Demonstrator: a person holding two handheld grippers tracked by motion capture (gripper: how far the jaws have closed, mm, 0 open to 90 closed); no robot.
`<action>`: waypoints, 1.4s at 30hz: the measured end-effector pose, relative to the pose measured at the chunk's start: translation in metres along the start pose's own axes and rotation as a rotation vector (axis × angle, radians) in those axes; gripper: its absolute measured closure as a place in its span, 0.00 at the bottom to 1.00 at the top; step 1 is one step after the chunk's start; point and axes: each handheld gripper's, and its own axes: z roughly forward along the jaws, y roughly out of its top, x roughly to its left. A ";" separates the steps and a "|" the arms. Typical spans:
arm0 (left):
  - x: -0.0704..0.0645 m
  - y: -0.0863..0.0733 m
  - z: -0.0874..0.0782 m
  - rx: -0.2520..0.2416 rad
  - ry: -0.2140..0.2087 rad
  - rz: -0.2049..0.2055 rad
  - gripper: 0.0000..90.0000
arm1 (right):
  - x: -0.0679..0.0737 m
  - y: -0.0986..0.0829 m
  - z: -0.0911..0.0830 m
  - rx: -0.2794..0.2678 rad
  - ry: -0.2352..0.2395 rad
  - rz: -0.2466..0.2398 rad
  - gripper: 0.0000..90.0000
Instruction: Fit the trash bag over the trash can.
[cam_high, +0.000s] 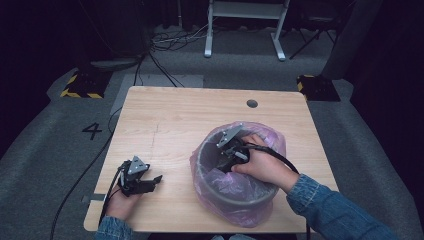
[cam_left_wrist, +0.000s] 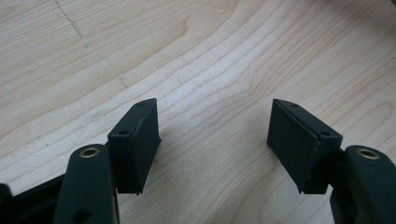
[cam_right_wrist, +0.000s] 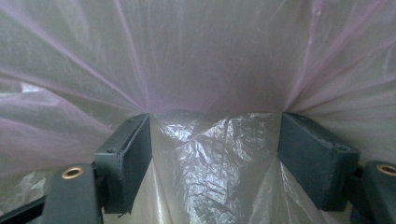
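Right gripper (cam_high: 231, 150), jaws wide, inside pink-bag-lined bin (cam_high: 235, 200). Left gripper (cam_high: 150, 181), jaws wide, on table (cam_high: 170, 115) at bin's 9 o'clock.

I see a wooden table (cam_high: 165, 125), floor marker "4" (cam_high: 92, 131), cables (cam_high: 170, 40), and a white frame (cam_high: 245, 25) behind.

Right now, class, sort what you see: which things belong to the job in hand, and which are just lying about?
Part of the job:
- grey bin
- pink bag liner
- right gripper, open inside the bin

Just about:
- left gripper, open over bare table
- floor cables
- white frame
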 end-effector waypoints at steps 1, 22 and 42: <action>0.000 0.000 0.000 0.000 0.000 0.000 0.38 | 0.000 0.000 0.002 0.016 -0.001 -0.003 0.29; 0.000 0.000 0.000 -0.001 0.001 -0.001 0.38 | 0.017 0.018 -0.105 -0.305 0.109 -0.083 0.54; 0.000 0.000 0.000 0.000 0.003 -0.002 0.38 | 0.057 0.011 -0.058 -0.074 0.159 -0.304 0.39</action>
